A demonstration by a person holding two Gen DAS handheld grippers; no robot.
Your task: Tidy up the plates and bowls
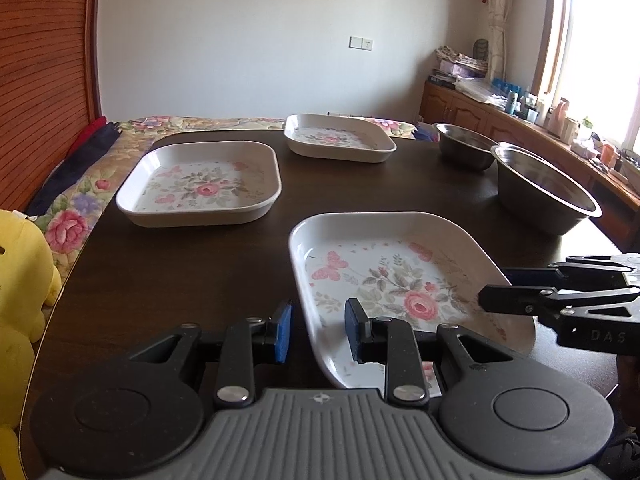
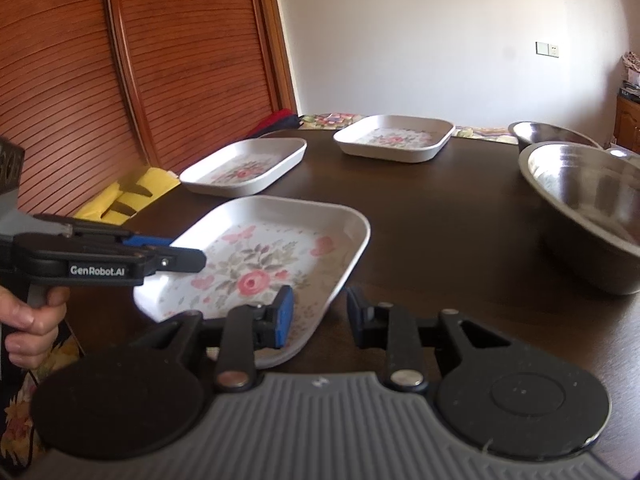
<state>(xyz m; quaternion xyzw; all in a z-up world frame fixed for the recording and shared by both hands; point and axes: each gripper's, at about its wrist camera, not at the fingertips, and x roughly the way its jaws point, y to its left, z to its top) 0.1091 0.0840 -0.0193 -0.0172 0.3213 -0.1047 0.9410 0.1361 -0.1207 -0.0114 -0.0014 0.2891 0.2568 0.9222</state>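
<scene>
The left gripper (image 1: 318, 332) is hanging with jaws apart astride the near rim of the closest floral square plate (image 1: 396, 280) at lower centre. The right gripper (image 2: 319, 316) is likewise gaping over that plate's right edge. Two matching plates (image 1: 200, 184) (image 1: 340, 136) are sitting further up the dark table (image 1: 160, 264); two steel bowls (image 1: 540, 188) (image 1: 464, 144) are crowding the right side.

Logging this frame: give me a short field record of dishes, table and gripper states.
plates: three floral square plates, near plate, left plate, far plate
bowls: two steel, large bowl, small bowl
table: dark wood table
left gripper: open, straddling near plate's left rim
right gripper: open, straddling its right rim
stacked: nothing yet
</scene>
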